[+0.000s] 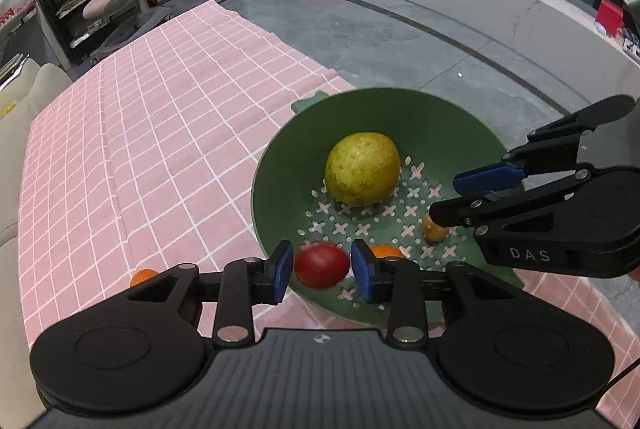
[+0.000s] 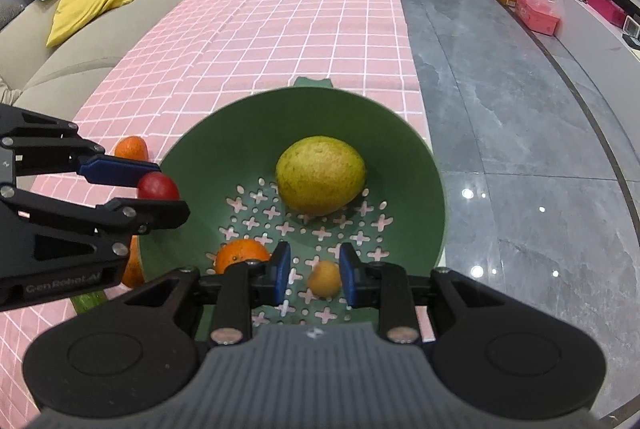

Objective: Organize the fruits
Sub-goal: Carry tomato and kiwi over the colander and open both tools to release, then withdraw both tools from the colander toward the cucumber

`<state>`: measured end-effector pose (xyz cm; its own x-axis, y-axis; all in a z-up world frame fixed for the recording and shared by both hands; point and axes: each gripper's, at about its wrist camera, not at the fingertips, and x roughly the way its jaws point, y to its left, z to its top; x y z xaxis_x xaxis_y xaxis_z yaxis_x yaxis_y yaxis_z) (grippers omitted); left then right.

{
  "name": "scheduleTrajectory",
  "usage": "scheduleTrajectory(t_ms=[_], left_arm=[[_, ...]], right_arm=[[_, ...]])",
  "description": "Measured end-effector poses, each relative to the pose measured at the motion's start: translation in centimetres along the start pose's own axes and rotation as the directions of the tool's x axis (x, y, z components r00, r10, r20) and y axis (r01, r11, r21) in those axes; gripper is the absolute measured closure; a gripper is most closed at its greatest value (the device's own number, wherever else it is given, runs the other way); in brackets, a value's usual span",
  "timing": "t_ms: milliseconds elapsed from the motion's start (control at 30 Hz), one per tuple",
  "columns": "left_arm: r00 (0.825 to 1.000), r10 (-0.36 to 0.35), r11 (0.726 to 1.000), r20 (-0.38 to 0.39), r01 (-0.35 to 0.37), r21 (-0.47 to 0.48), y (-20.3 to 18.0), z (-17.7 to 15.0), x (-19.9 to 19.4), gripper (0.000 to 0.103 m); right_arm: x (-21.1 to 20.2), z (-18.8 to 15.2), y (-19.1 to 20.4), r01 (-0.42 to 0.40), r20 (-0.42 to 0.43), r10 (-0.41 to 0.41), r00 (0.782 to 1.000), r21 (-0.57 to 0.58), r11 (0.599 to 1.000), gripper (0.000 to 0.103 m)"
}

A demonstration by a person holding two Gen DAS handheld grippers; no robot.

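Tongs over green perforated plastic colander (image 2: 400, 157) — left tongs (image 1: 321, 271) parted around red round fruit (image 1: 321, 266), right tongs (image 2: 314, 275) loosely flanking small yellow-orange fruit (image 2: 325, 279), apparently no squeeze.

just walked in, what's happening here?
A person with a handheld gripper in each hand is putting fruit into a green strainer bowl on a pink checked tablecloth. The left gripper has a red fruit between its pads, the right gripper a small yellow-orange fruit, both low inside the bowl. A large yellow-green fruit and an orange already lie inside.
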<state>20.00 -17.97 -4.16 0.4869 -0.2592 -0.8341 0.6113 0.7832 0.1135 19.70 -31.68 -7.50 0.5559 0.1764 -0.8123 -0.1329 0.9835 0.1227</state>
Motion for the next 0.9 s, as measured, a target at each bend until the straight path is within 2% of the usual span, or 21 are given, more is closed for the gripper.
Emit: scheduleTrajectory(t_ms=[167, 400, 533, 900], left_arm=[[1.000, -0.012, 1.000, 0.027, 0.013, -0.022, 0.2, 0.2, -1.3, 0.054], [0.999, 0.012, 0.998, 0.052, -0.009, -0.065, 0.7, -0.9, -4.0, 0.054], [0.996, 0.022, 0.995, 0.083, -0.014, -0.102, 1.0, -2.8, -6.3, 0.051], [0.992, 0.081, 0.978, 0.099, -0.060, -0.200, 2.8, -9.2, -11.9, 0.046]], right_arm=[[-0.5, 0.0, 0.0, -0.006, 0.015, 0.006, 1.000, 0.004, 1.000, 0.079], [-1.7, 0.1, 0.1, -0.016, 0.041, 0.016, 0.999, 0.007, 1.000, 0.079], [-3.2, 0.3, 0.9, -0.034, 0.065, 0.034, 0.997, 0.002, 0.999, 0.079], [-8.6, -0.8, 4.4, -0.073, 0.124, 0.080, 0.989, -0.054, 0.996, 0.078]])
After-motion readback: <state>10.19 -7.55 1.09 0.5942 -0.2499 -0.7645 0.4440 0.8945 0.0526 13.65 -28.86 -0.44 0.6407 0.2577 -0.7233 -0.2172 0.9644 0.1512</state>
